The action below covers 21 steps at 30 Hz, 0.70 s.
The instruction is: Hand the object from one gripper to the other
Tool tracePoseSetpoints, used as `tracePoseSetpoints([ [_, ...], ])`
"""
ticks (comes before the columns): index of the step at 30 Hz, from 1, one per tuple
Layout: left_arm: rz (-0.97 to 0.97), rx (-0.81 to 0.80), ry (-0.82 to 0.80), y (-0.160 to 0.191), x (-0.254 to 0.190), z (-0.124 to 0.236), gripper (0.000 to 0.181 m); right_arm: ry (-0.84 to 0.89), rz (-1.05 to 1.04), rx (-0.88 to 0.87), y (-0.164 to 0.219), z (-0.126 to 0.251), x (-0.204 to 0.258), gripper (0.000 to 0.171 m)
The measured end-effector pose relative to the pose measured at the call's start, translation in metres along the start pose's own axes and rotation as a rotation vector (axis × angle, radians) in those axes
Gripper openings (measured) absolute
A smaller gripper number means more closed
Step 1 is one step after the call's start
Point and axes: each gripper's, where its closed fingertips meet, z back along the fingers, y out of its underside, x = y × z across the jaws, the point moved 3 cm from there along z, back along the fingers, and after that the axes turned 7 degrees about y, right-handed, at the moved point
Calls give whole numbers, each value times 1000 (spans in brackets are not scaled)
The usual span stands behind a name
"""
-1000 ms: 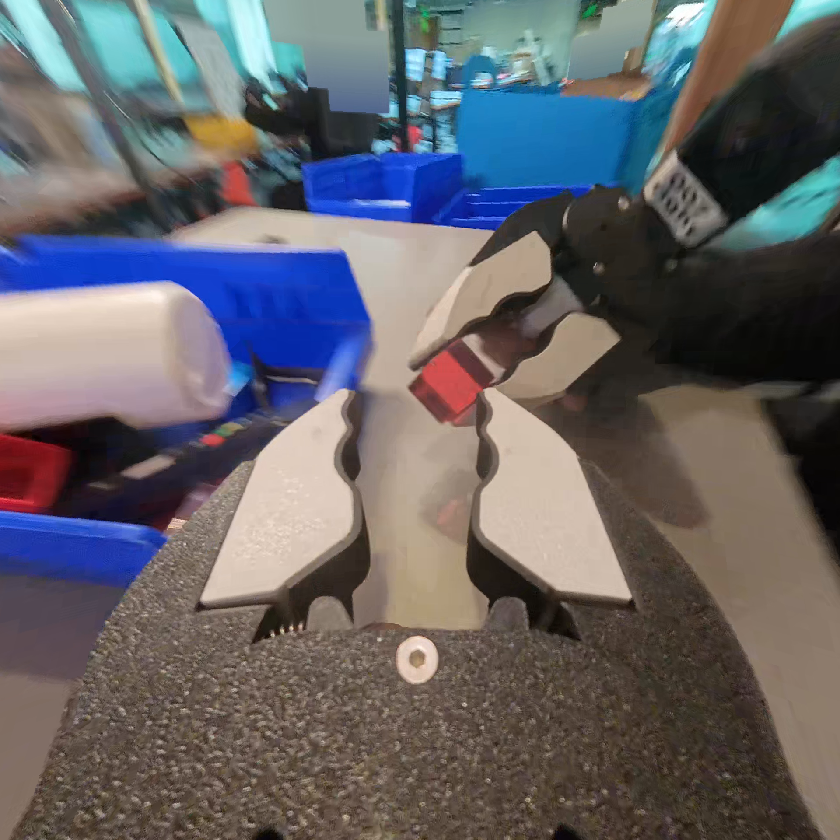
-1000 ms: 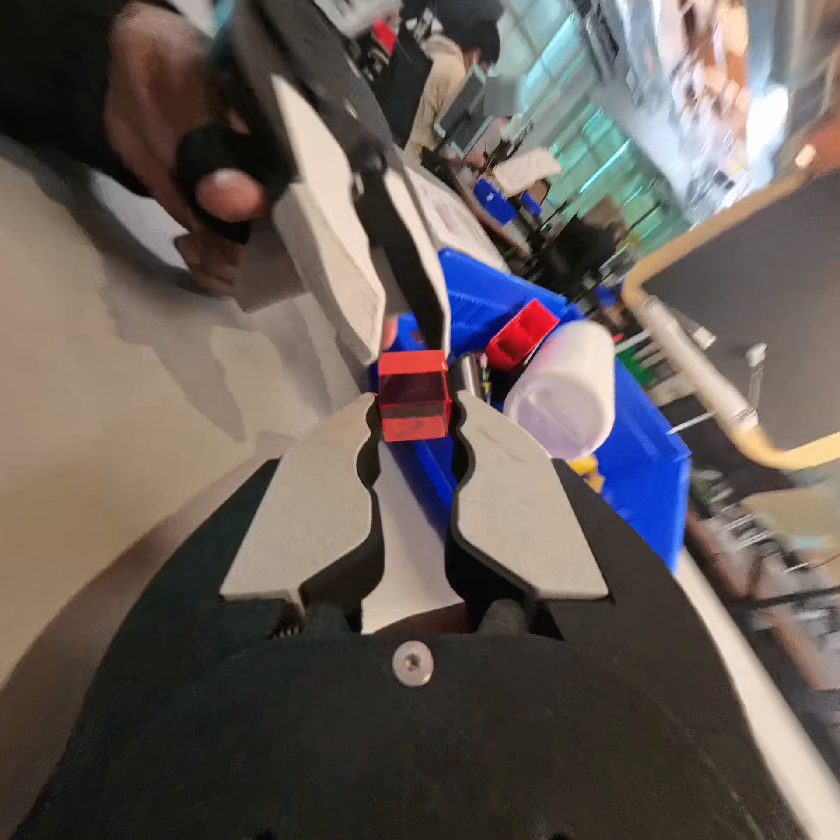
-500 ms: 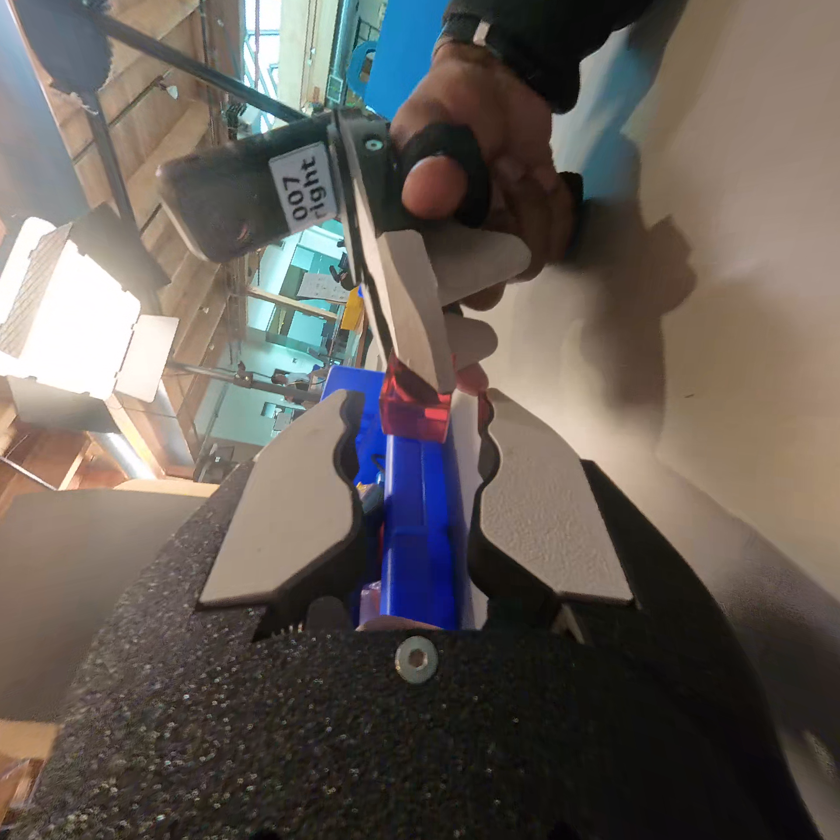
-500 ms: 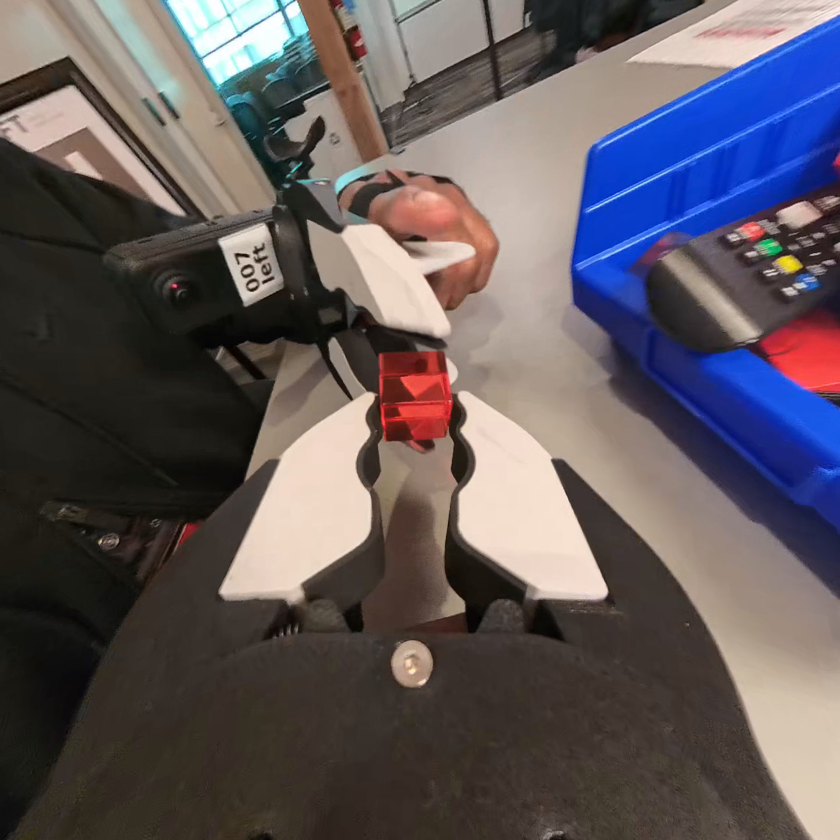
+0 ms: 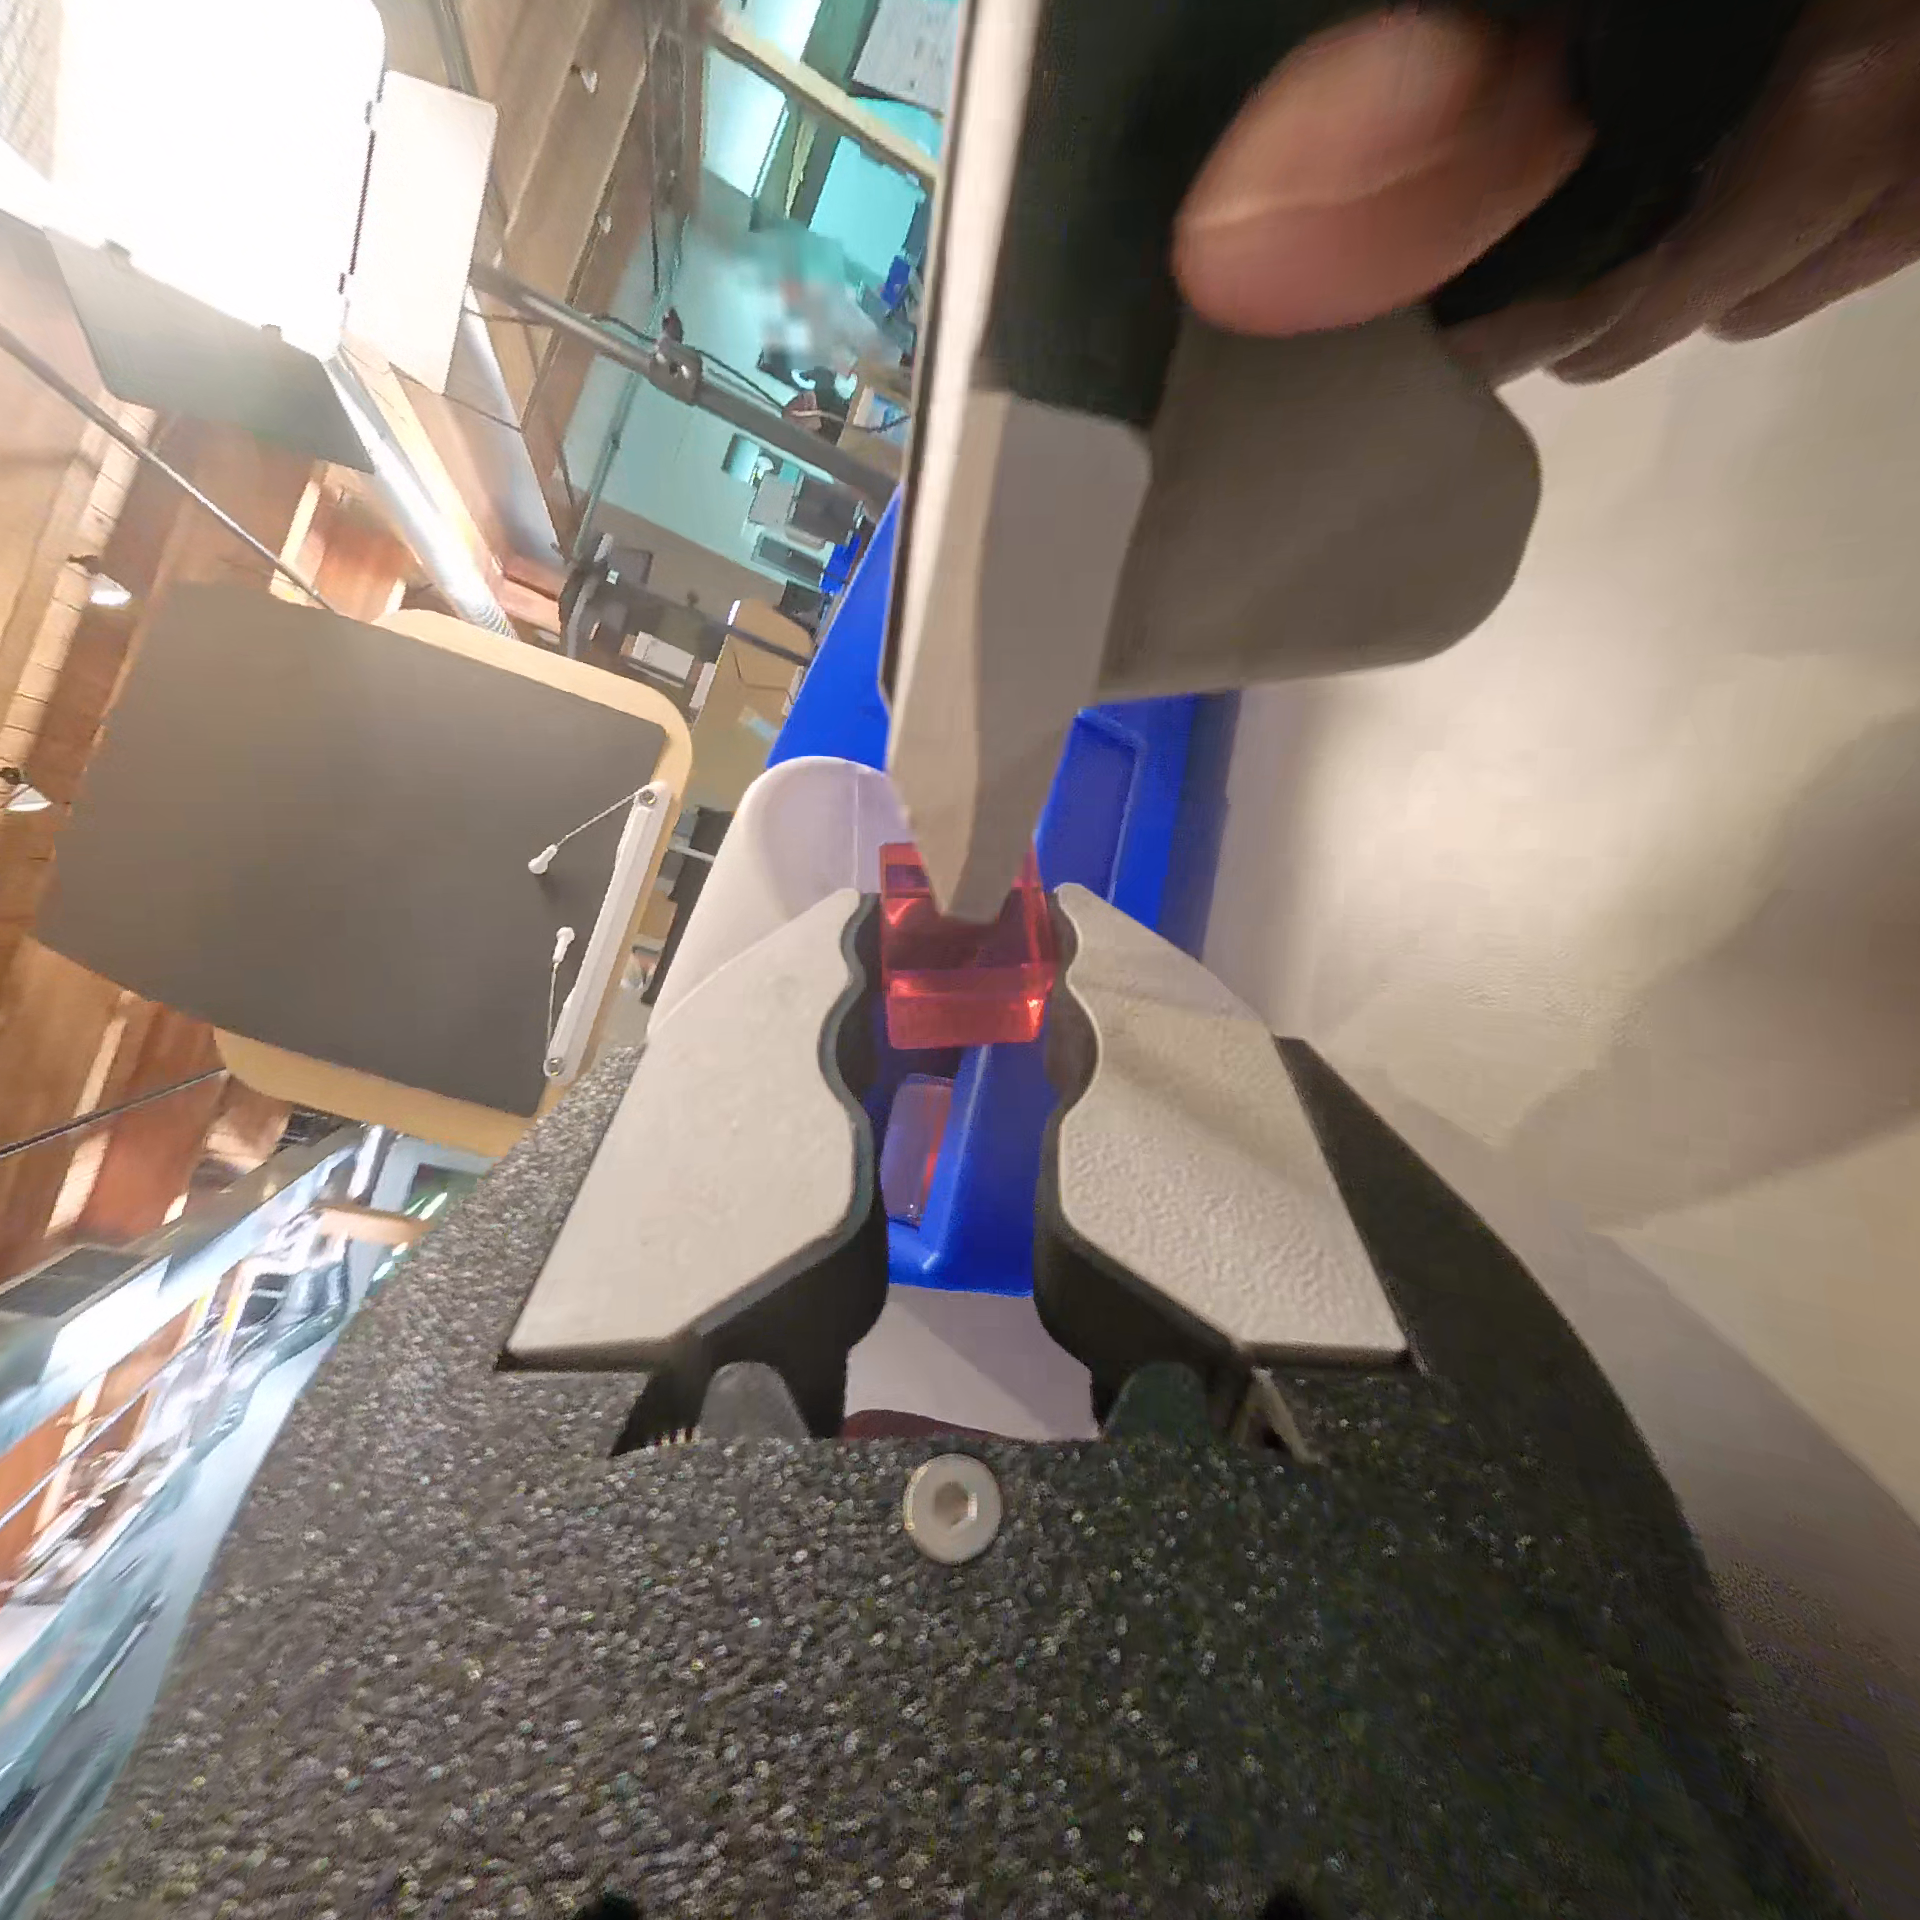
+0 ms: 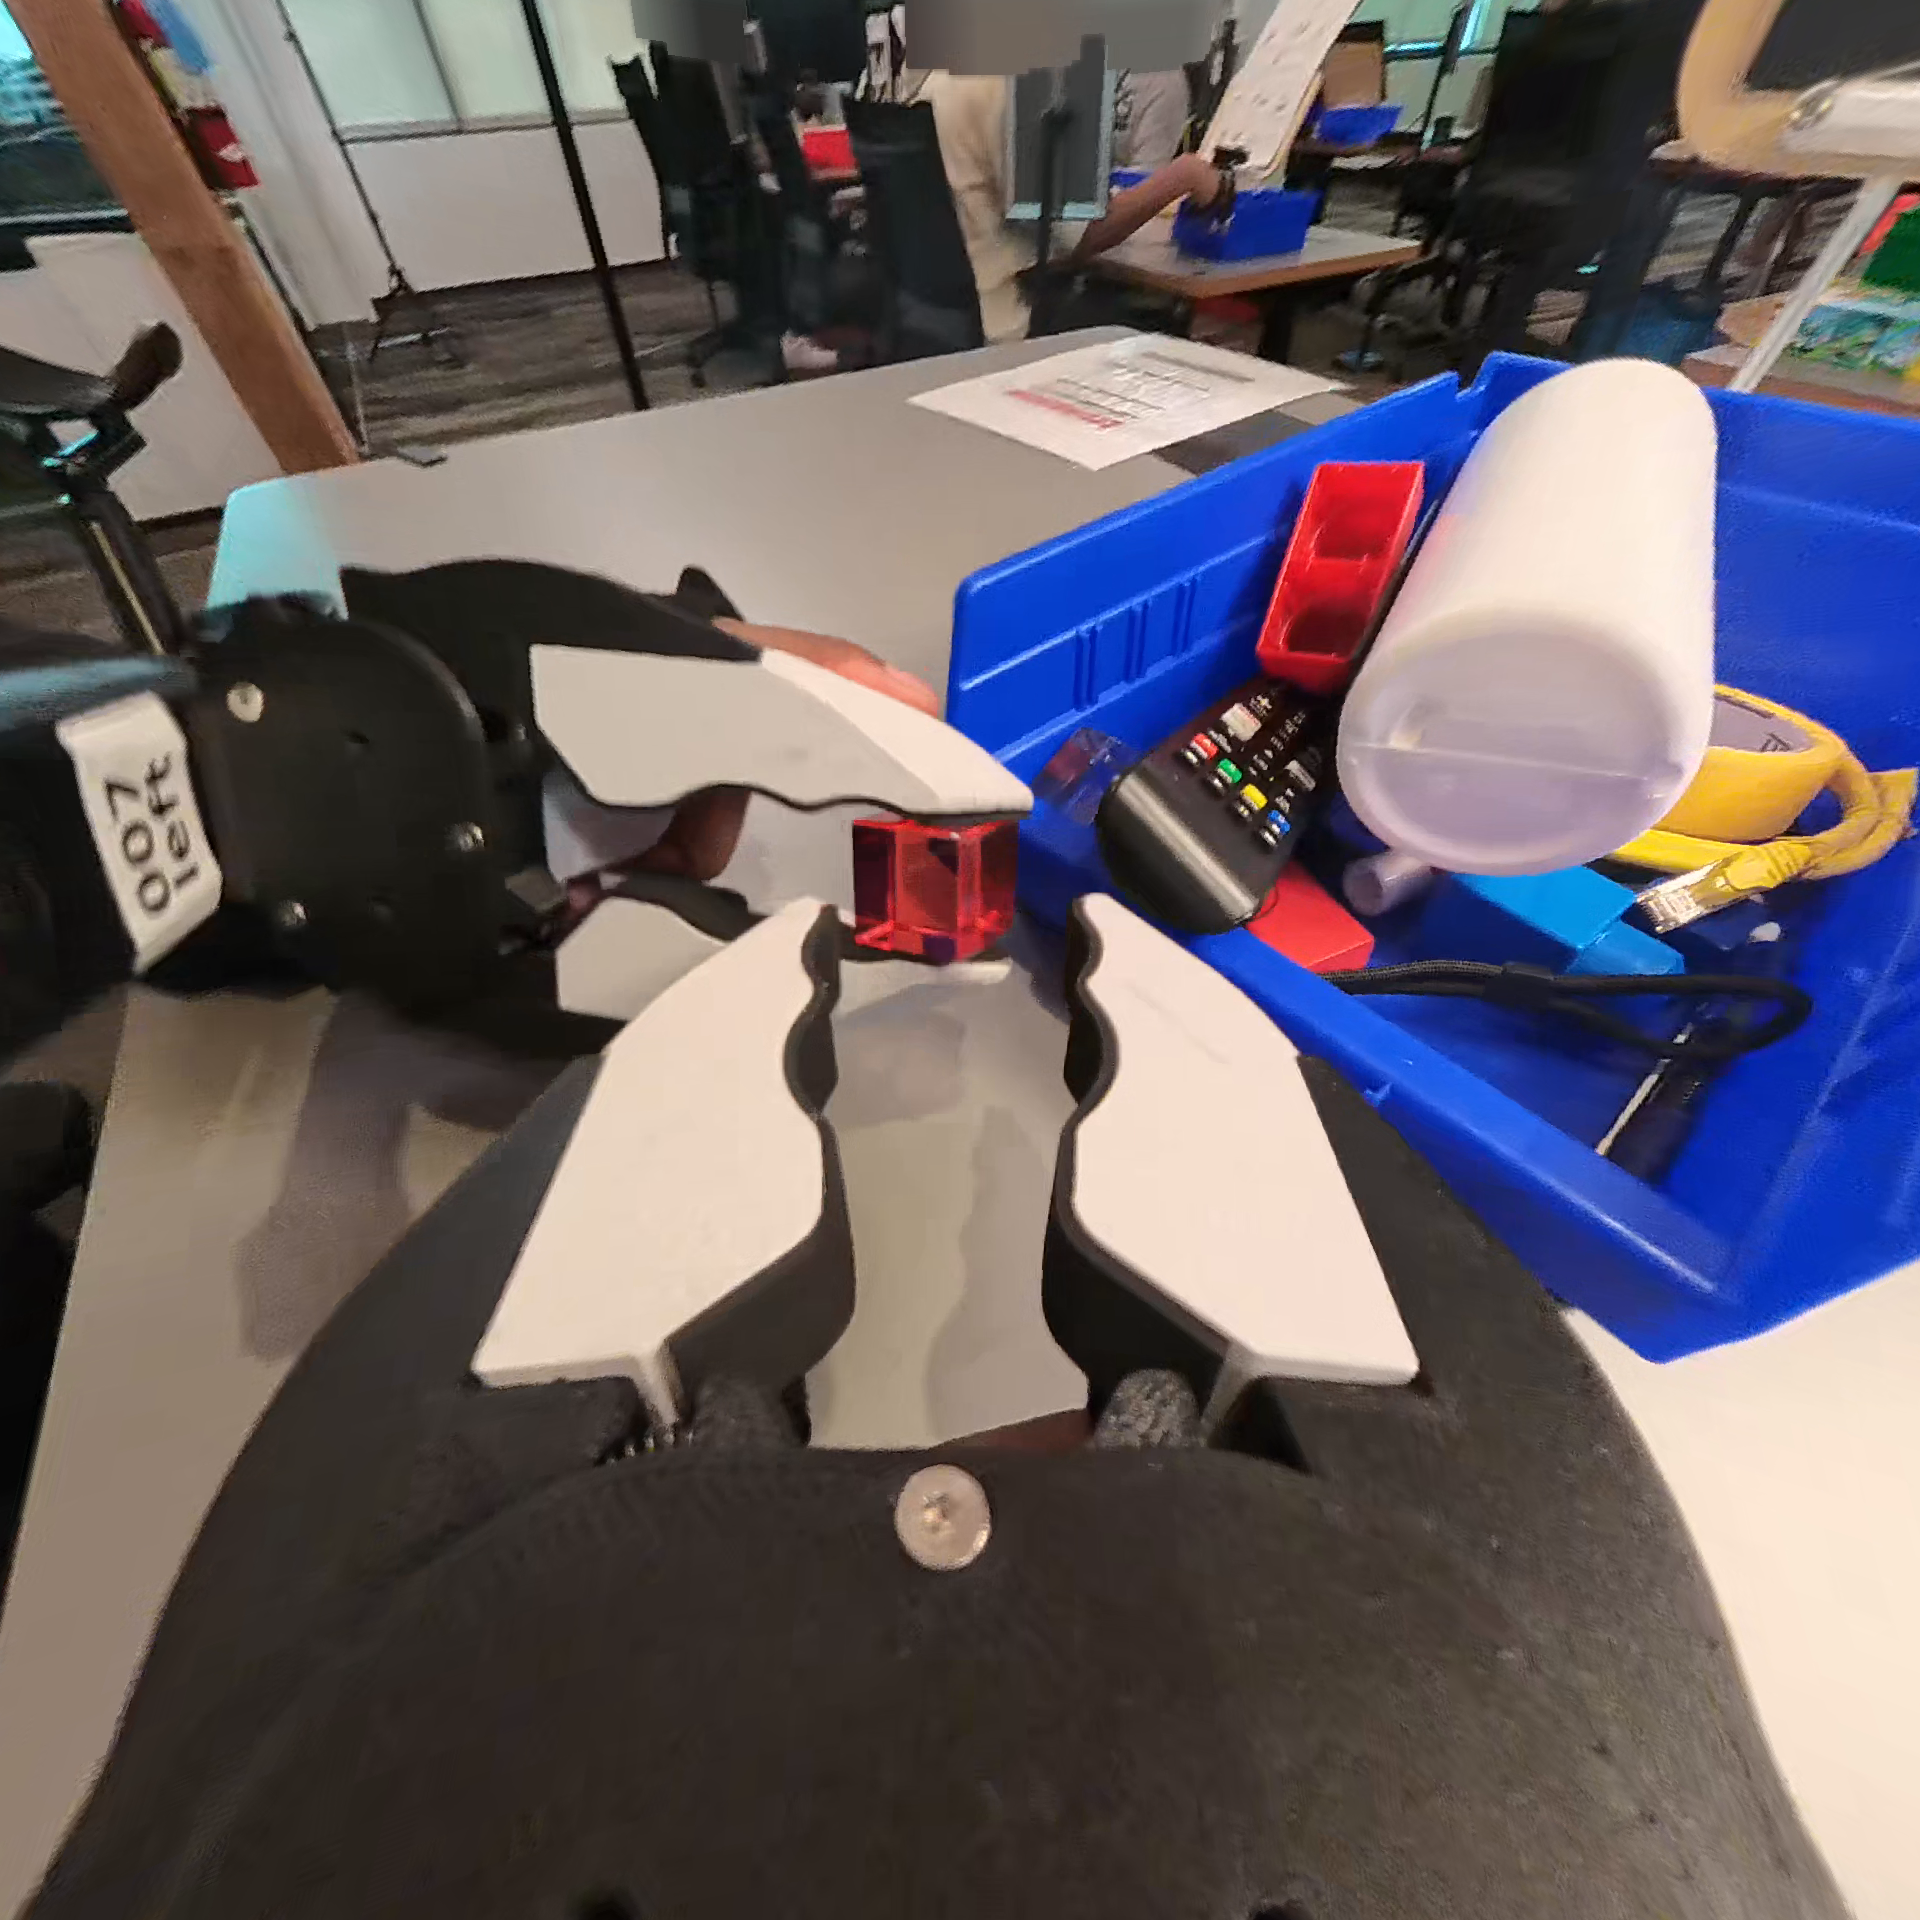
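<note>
A clear red cube (image 6: 933,883) is held above the grey table (image 6: 623,499), clamped between the left gripper's two grey fingers. In the left wrist view my left gripper (image 5: 958,930) is shut on the cube (image 5: 961,982), touching both its sides. My right gripper (image 6: 951,920) is open; its fingertips stand either side of the cube, with a gap at the right fingertip. In the left wrist view, a finger (image 5: 956,675) of the right gripper reaches down in front of the cube. In the right wrist view the left gripper (image 6: 1003,888) comes in from the left.
A blue bin (image 6: 1455,1195) stands just right of the grippers. It holds a white cylinder (image 6: 1527,644), a black remote (image 6: 1216,800), a small red tray (image 6: 1340,571) and a yellow cable (image 6: 1766,790). A paper sheet (image 6: 1122,395) lies farther back. People sit at tables behind. Both grippers' tips are close together, under 4 cm apart.
The right gripper, which held the cube, has opened and let go. The left gripper has closed on the cube. Both grippers have turned while staying tip to tip.
</note>
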Motion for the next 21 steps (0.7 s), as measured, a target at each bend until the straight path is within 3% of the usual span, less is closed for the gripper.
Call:
tracePoseSetpoints([
  [5,-69,26,-20,-7,-8,-1,29,41,47,65,14,-11,10,42],
  [9,-91,-54,2,-15,-12,2,32,89,124,63,16,-12,9,29],
  [13,134,-108,125,-10,-4,2,57,182,296,36,13,-7,-5,28],
  [21,912,-219,554,1,8,4,55,414,805,67,19,-1,-23,28],
])
